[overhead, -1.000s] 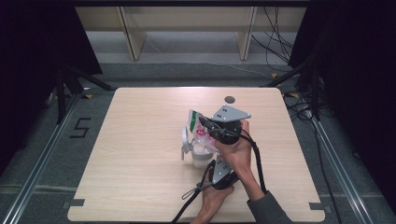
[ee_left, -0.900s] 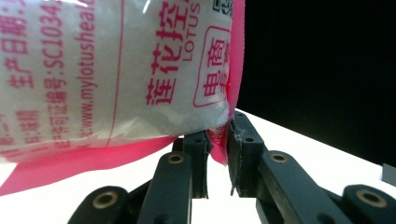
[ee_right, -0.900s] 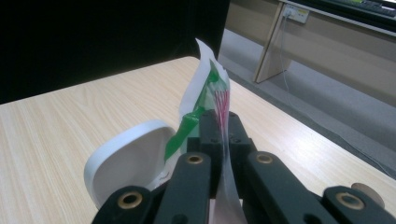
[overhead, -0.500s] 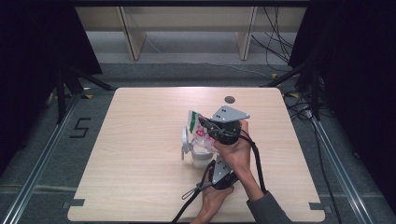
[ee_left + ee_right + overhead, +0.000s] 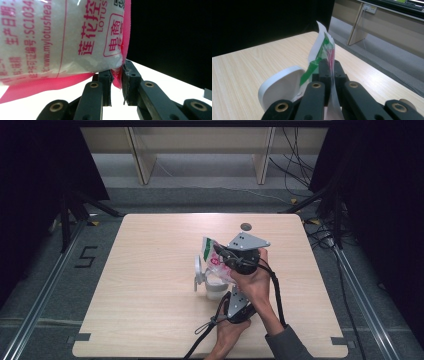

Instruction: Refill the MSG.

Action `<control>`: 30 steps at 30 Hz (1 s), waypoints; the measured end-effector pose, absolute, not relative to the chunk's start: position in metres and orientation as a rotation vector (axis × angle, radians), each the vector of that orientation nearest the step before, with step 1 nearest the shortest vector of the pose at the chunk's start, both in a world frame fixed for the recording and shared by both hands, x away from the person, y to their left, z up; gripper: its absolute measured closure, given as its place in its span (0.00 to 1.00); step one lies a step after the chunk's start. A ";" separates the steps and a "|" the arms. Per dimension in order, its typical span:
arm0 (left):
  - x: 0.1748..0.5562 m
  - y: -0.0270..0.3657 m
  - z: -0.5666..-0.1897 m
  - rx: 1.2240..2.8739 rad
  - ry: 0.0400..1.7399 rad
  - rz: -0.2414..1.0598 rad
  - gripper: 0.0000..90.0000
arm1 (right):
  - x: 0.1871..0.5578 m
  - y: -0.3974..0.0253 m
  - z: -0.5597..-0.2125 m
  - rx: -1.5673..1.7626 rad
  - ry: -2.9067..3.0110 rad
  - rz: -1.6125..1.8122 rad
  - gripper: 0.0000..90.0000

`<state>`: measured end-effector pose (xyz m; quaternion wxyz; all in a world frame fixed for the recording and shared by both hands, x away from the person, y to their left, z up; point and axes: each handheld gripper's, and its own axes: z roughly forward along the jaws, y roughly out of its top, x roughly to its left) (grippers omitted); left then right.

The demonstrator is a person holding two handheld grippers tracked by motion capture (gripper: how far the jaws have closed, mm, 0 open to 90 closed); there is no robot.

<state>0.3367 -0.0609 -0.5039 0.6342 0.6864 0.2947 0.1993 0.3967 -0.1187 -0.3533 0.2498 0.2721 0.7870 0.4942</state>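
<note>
You hold a bag (image 5: 216, 260) of white grains over a white cup (image 5: 212, 287) near the middle of the desk (image 5: 150, 270), and next to nothing has changed since a second ago: bag, cup and both hands sit where they were. Your right tongs (image 5: 231, 261) are clamped on the bag's upper edge; in the right gripper view the thin film (image 5: 329, 50) stands pinched between the closed jaws, with the cup's flipped-up lid (image 5: 279, 90) just beside it. Your left tongs (image 5: 116, 80), lower and nearer to you in the high view, grip a pink corner of the bag (image 5: 62, 40), the jaws nearly together on it. The bag tilts, its lower end touching or just above the cup. A small dark disc (image 5: 245, 226) lies near the desk's far edge, unmoved.
</note>
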 end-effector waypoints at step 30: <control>0.338 -0.060 -0.506 1.582 0.672 0.457 0.87 | 0.399 -0.121 -0.355 0.745 2.136 1.371 1.00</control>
